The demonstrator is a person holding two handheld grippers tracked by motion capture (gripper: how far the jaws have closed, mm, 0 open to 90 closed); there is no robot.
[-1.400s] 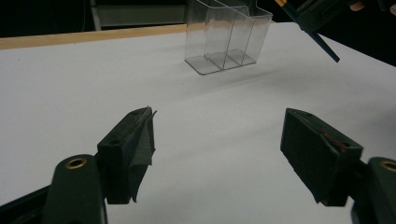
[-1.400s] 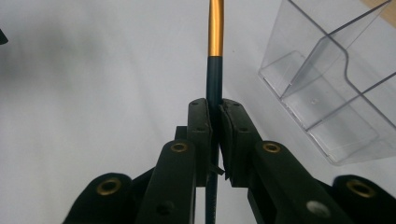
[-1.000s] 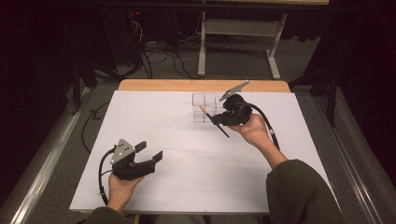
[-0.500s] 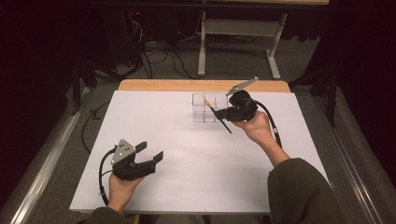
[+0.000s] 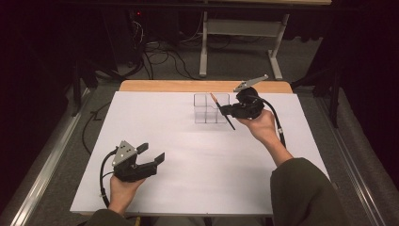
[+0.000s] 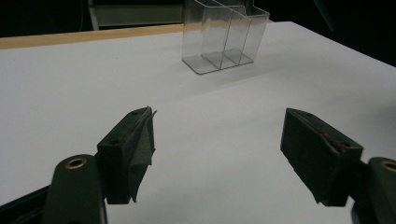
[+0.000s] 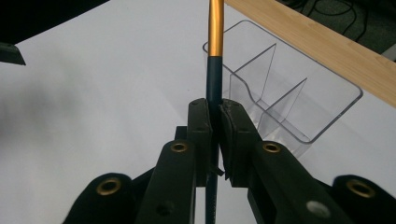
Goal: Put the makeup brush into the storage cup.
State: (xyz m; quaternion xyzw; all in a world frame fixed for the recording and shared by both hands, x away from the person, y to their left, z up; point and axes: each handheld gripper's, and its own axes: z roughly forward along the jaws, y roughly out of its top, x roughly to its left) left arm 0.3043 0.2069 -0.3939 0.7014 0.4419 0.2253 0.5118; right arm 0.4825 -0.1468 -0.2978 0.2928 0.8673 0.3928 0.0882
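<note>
The right tool (image 5: 225, 111) is clamped tight on one pen (image 5: 221, 109), a dark shaft with an orange-gold upper section. In the right gripper view the two black jaws squeeze the pen (image 7: 214, 70) at its dark part, with the shaft running straight up between them and out past the top edge, so its upper end is cut off there. The high view gives the whole length instead: the pen slants, its orange end up over the clear organizer (image 5: 207, 109) and its dark end hanging out below the tool on the near side.

The left tool (image 5: 149, 155) stands wide open and holds nothing. In the left gripper view its two jaws sit far apart over bare white surface, well short of the organizer (image 6: 224, 35).

There is one organizer, of clear plastic, standing on the counter (image 5: 155, 122) near its far edge. The right gripper view shows its inner walls (image 7: 280, 88) most plainly, dividing it into compartments; three open toward that camera, and whether there are more behind them is hard to tell through the clear plastic. From above its walls almost vanish against the white. Whether the pen's tip is inside a compartment or only above the rim cannot be told.

Two hands, two tools, each with a trailing cable. A wooden strip (image 5: 188, 85) edges the counter's far side.
</note>
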